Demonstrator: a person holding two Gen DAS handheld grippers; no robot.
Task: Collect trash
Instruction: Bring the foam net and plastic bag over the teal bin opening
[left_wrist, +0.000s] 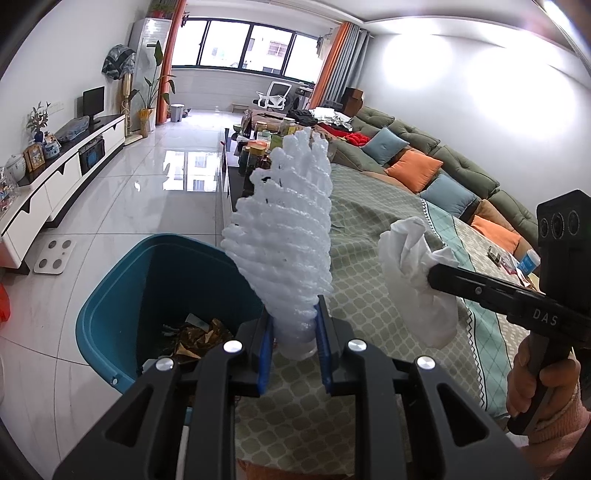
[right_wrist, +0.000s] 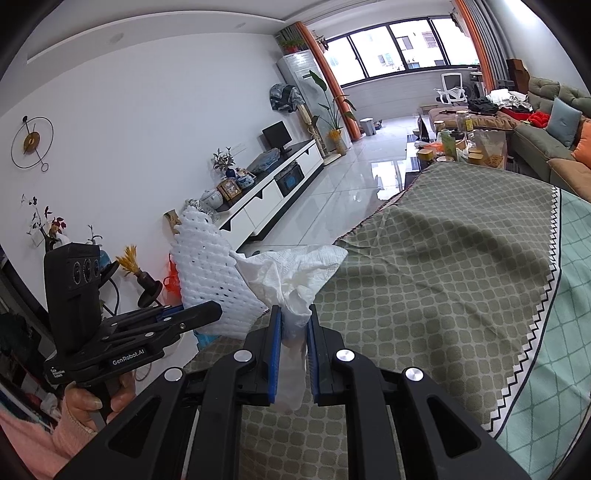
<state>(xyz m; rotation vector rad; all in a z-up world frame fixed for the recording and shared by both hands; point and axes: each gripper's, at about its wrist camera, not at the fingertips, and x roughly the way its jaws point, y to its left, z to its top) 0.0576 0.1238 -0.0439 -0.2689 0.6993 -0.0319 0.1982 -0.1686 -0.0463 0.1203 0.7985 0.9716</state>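
Trash: my left gripper (left_wrist: 293, 347) pinched a white foam net sleeve (left_wrist: 284, 229); my right gripper (right_wrist: 293, 354) pinched a crumpled white paper tissue (right_wrist: 295, 273).
Bin: teal plastic bin (left_wrist: 110, 295) beside the green patterned tablecloth (left_wrist: 388, 266) already held scraps.
Left: dropping both.

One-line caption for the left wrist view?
Left claw grips foam net beside blue bin; right claw holds tissue over tablecloth.
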